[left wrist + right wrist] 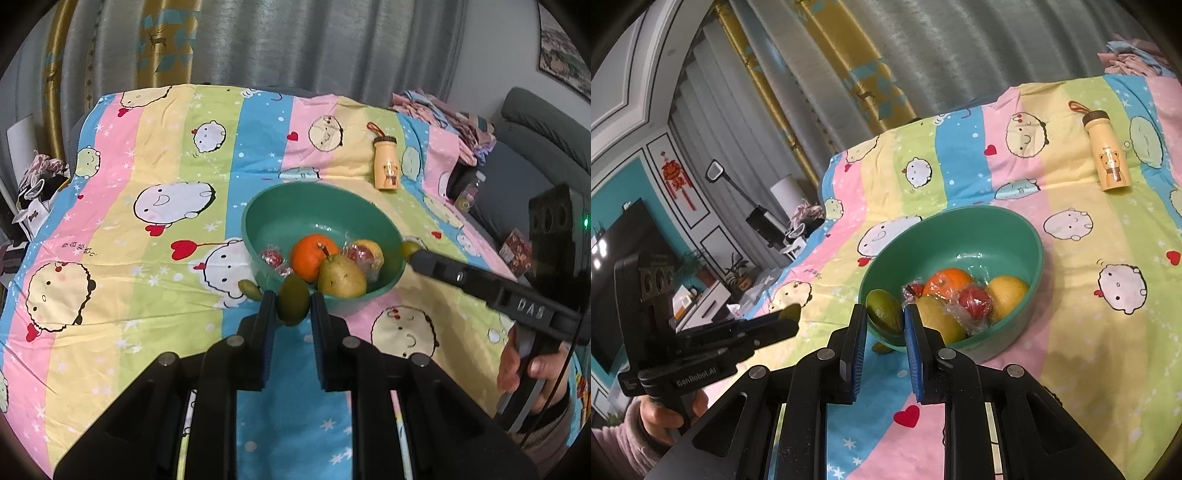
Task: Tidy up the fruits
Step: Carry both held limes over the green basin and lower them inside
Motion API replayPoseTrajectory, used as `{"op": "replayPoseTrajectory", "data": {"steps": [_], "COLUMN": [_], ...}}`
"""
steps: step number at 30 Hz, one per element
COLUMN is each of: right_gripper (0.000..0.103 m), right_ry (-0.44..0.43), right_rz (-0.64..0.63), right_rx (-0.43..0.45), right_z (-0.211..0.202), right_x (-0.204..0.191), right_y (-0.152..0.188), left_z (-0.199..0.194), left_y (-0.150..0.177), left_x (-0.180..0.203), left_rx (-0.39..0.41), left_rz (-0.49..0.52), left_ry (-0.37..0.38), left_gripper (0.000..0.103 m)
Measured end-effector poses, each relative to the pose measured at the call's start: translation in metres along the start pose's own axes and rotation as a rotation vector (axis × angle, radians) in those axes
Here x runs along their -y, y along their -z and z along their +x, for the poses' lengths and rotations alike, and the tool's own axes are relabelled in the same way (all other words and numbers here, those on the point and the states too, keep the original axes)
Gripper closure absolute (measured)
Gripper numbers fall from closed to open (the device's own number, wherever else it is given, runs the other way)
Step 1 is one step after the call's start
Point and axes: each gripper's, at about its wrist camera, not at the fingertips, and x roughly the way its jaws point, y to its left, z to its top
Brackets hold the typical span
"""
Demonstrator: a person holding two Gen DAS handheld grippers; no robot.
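Left gripper (293, 308): jaws closed on a small green fruit (293, 304), pinched between the blue-faced pads and held in the air just short of the near rim of the green bowl (258, 221); a second small green fruit (249, 288) lies on the cloth at about 9 o'clock from the held one, just outside the bowl's near-left wall; right gripper (885, 321): jaws likewise closed on another green fruit (884, 312), held at the bowl's near-left rim; in the left wrist view that same gripper comes in from 3 o'clock, its fruit at the bowl's right rim; whether either held fruit touches the bowl, cannot tell; inside the bowl, an orange (312, 254) near centre, a pear (341, 277) at its 5 o'clock against the near wall, a yellow fruit (371, 251) at 3 o'clock, and red fruits in clear wrap (271, 256) on either side of the orange; bowl sits on a striped cartoon-print cloth (122, 258); a yellow bottle (386, 162) with a bear print stands upright at 1 o'clock from the bowl, well apart; grey curtains (295, 44) hang behind the table; a hand (524, 369) grips the right tool's handle at the frame's right edge.
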Motion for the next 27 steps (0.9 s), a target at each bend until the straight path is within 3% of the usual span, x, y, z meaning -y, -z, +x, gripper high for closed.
{"op": "replayPoseTrajectory", "data": {"steps": [18, 27], "right_gripper": [0.081, 0.081], "right_ry": [-0.019, -0.009], "right_rz": [-0.039, -0.036], "right_rx": [-0.004, 0.009], "right_z": [0.020, 0.030], "right_x": [-0.005, 0.003], "right_y": [-0.030, -0.037], "left_z": [-0.010, 0.003], "left_y": [-0.024, -0.030], "left_x": [-0.008, -0.005], "left_rx": [0.043, 0.023], "left_rz": [-0.035, -0.023], "left_ry": [-0.022, -0.028], "left_gripper": [0.085, 0.085]}}
